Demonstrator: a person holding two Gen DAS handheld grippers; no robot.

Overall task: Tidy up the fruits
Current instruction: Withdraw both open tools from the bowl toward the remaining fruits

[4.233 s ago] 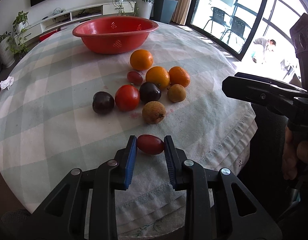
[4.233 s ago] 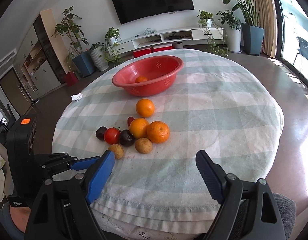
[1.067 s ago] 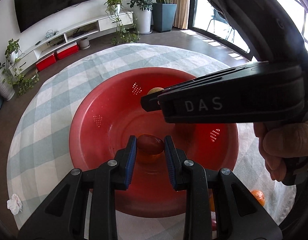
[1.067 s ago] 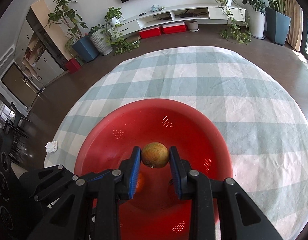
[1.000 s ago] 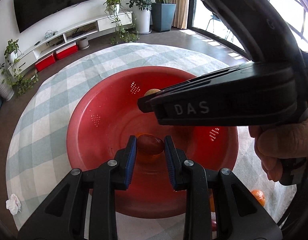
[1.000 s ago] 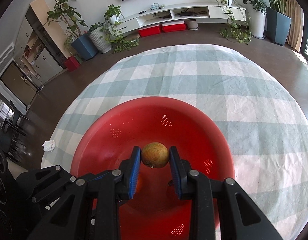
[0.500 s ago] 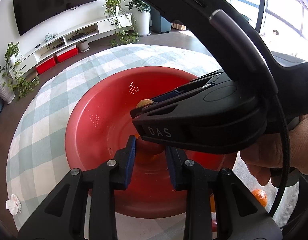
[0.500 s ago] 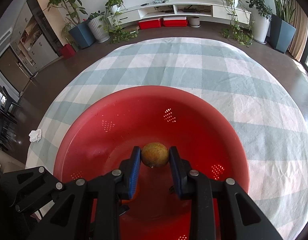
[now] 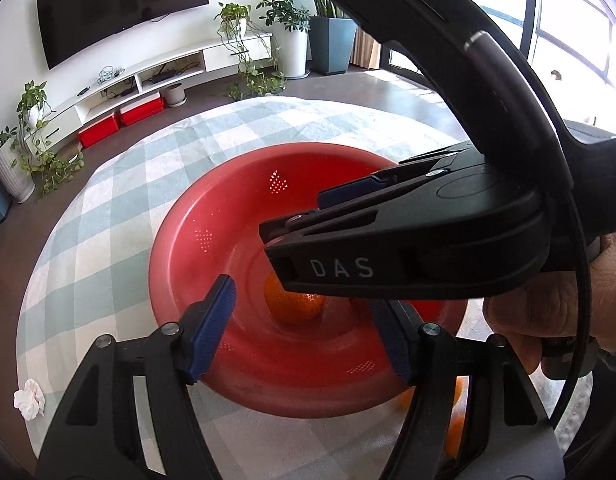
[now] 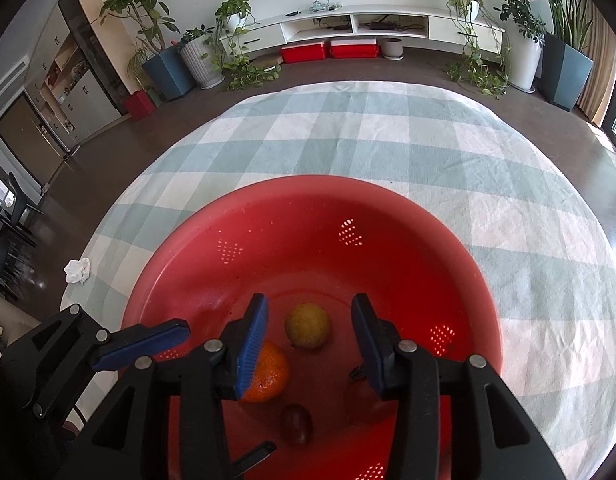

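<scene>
Both grippers — left gripper (image 9: 304, 328), right gripper (image 10: 308, 340) — hover with jaws wide, empty, over the red colander (image 10: 387, 208) holding orange (image 10: 270, 376), yellow-brown fruit (image 10: 308, 326), dark grape tomato (image 10: 296, 424) — light, roundish, likely bruisable, so grip across the middle.

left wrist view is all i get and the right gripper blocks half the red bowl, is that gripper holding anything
Observer: No. In the right wrist view the right gripper is open, with nothing between its pads.
Operator: ok so whats under it, i only see an orange
Observer: A round yellow-brown fruit lies on the floor of the red bowl, below the gap between the pads and touching neither one.
</scene>
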